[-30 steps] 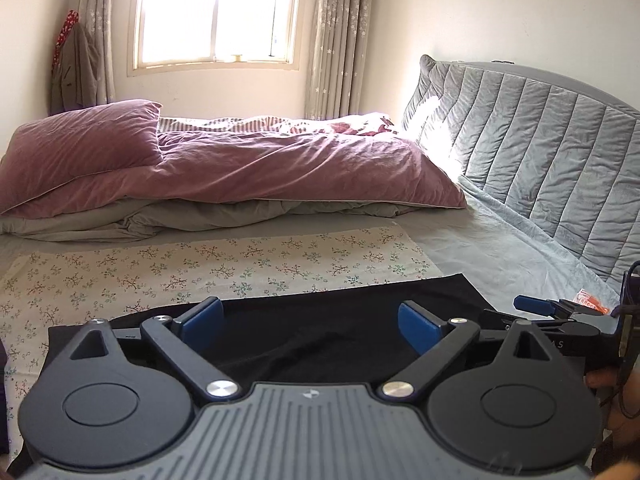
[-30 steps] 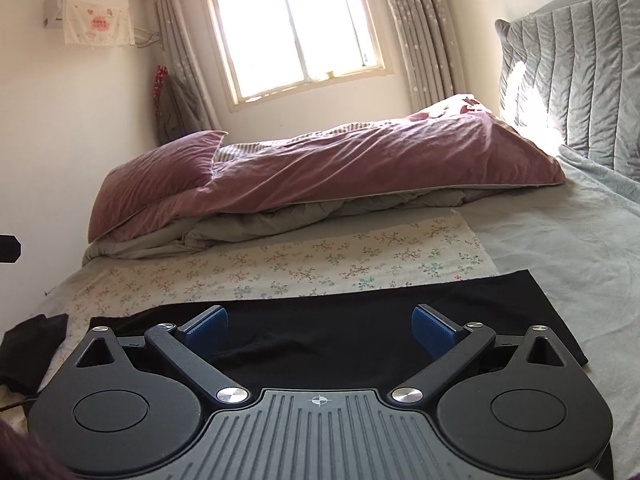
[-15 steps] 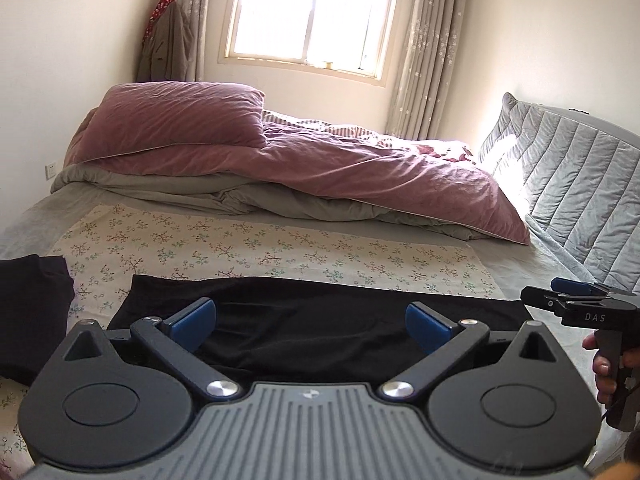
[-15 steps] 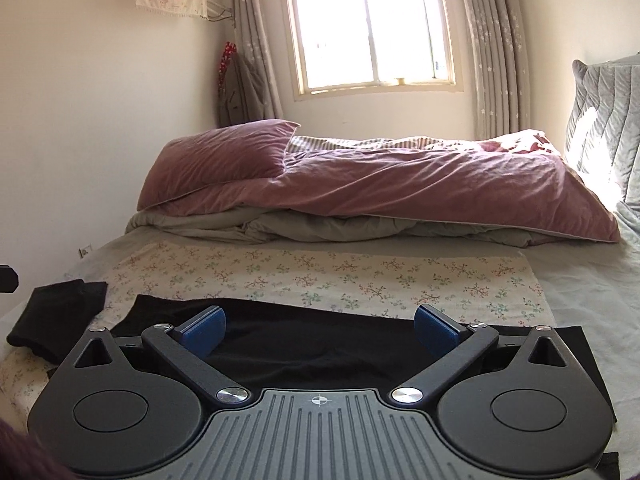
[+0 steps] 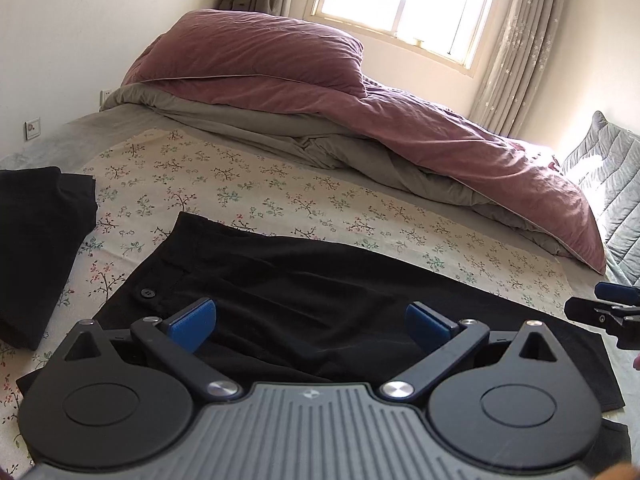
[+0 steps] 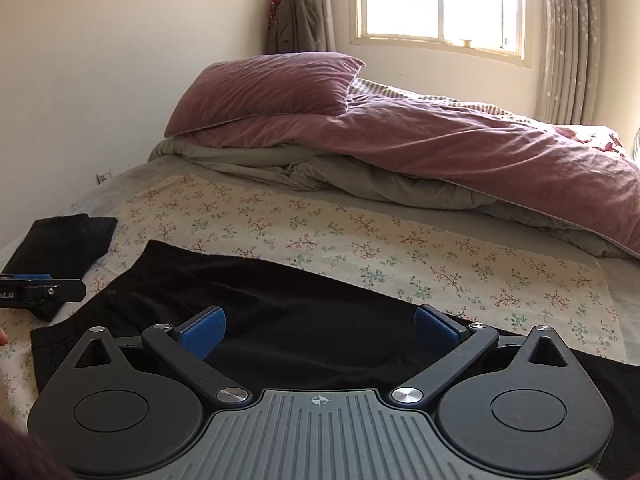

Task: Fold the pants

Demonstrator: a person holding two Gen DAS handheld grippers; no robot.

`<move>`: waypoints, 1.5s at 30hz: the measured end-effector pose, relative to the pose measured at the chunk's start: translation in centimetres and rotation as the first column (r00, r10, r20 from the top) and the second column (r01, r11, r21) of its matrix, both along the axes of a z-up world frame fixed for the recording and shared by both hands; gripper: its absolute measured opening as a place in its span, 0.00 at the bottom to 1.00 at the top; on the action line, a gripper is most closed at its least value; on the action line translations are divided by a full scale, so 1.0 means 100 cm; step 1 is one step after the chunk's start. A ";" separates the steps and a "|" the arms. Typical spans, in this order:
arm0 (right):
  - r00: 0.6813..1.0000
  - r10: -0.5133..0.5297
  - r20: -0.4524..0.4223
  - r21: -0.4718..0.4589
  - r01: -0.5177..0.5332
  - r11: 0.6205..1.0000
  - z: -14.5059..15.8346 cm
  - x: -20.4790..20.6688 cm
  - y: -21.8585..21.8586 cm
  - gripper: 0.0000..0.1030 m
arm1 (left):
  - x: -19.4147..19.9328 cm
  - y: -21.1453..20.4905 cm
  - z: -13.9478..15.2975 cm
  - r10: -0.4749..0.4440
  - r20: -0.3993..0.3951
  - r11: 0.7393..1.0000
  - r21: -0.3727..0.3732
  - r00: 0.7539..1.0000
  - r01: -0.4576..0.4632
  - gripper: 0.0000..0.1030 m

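Note:
Black pants (image 5: 304,280) lie flat across the floral sheet (image 5: 280,192), waistband with a button to the left; they also show in the right wrist view (image 6: 304,304). My left gripper (image 5: 310,322) is open and empty, held just above the pants near the waist end. My right gripper (image 6: 318,330) is open and empty above the pants' middle. The right gripper's tip (image 5: 600,308) shows at the right edge of the left wrist view. The left gripper's tip (image 6: 44,290) shows at the left edge of the right wrist view.
A second folded black garment (image 5: 36,240) lies left of the pants, also seen in the right wrist view (image 6: 60,240). A mauve duvet (image 5: 400,120) and pillow (image 6: 272,88) are heaped behind the sheet. A grey quilted headboard (image 5: 612,184) stands at the right.
Both grippers have swung left along the pants toward the waistband end. The folded black garment has come into view. Both stay open and empty.

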State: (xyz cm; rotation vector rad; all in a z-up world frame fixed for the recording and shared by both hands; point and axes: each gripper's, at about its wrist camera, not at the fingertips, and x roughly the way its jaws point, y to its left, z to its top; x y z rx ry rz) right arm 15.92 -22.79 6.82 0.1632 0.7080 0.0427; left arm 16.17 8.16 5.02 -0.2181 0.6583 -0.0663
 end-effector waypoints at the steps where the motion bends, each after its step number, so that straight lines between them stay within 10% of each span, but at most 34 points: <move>1: 1.000 0.009 -0.010 -0.015 -0.009 1.000 -0.006 0.008 0.005 0.99 | 0.004 0.003 -0.008 0.010 0.001 1.000 -0.004 1.000 -0.010 1.00; 25: 0.954 0.291 -0.073 -0.172 -0.299 0.939 -0.126 0.199 0.060 0.99 | 0.068 0.037 -0.101 0.125 -0.246 0.986 -0.075 0.961 -0.147 1.00; 38: 0.919 0.329 -0.215 -0.068 -0.351 0.934 -0.179 0.246 0.042 0.94 | 0.075 0.029 -0.110 0.130 -0.255 0.991 0.004 0.958 -0.134 1.00; 45: 0.920 0.335 -0.203 0.003 -0.342 0.940 -0.176 0.243 0.041 0.73 | 0.078 0.031 -0.113 0.136 -0.263 0.990 0.013 0.955 -0.137 1.00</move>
